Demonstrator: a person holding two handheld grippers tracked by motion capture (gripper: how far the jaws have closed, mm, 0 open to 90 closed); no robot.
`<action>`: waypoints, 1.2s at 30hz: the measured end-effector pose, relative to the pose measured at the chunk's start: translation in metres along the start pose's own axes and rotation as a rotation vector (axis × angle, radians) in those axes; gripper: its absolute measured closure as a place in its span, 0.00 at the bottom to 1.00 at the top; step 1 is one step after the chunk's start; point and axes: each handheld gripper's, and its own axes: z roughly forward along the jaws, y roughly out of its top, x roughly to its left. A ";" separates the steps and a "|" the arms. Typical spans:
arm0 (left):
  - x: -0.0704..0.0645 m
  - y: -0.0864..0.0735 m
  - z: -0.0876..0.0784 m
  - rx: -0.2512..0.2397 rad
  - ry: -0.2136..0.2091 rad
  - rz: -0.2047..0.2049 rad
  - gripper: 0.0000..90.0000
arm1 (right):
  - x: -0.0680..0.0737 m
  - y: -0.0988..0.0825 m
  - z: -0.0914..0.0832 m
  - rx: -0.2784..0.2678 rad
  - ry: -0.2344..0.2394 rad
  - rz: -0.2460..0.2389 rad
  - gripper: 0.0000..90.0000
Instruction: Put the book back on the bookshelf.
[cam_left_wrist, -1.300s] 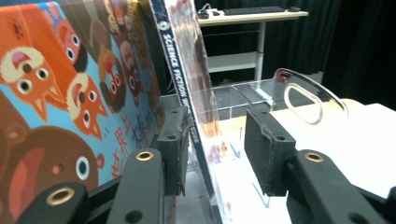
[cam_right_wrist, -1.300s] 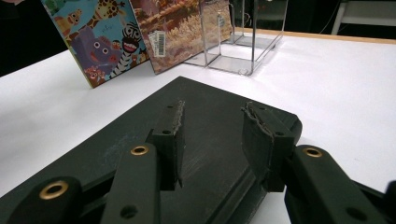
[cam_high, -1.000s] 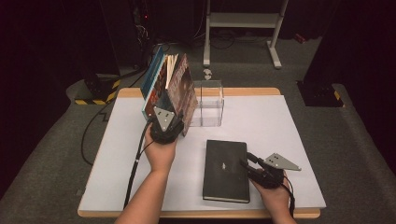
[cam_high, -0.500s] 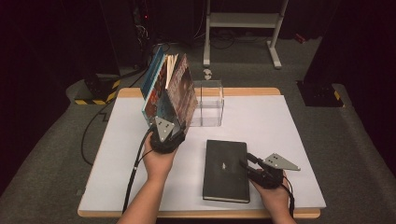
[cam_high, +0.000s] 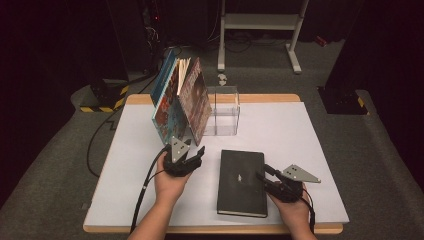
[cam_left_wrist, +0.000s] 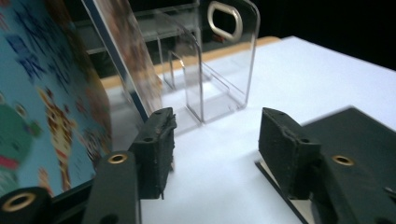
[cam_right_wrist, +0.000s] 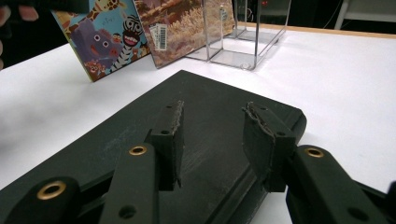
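White tabletop (cam_high: 310, 150): left gripper (cam_high: 192, 156), jaws just opening and empty, should back clear of leaning picture books (cam_high: 180, 102) slowly; right gripper (cam_high: 266, 178) open over black hardcover book (cam_high: 240, 182).

My black book (cam_high: 241, 182) lies flat near the tabletop's front edge; my picture books (cam_high: 179, 102) lean at its back edge.
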 end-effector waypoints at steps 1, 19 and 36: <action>-0.001 -0.003 -0.001 0.007 -0.004 0.011 0.48 | 0.000 0.000 0.000 0.003 0.000 0.001 0.64; -0.033 -0.054 -0.013 0.075 -0.201 -0.011 0.37 | 0.000 -0.001 0.005 0.122 0.001 0.038 0.47; -0.067 -0.064 -0.002 0.097 -0.357 -0.027 0.37 | 0.010 -0.031 -0.015 0.194 0.019 0.131 0.35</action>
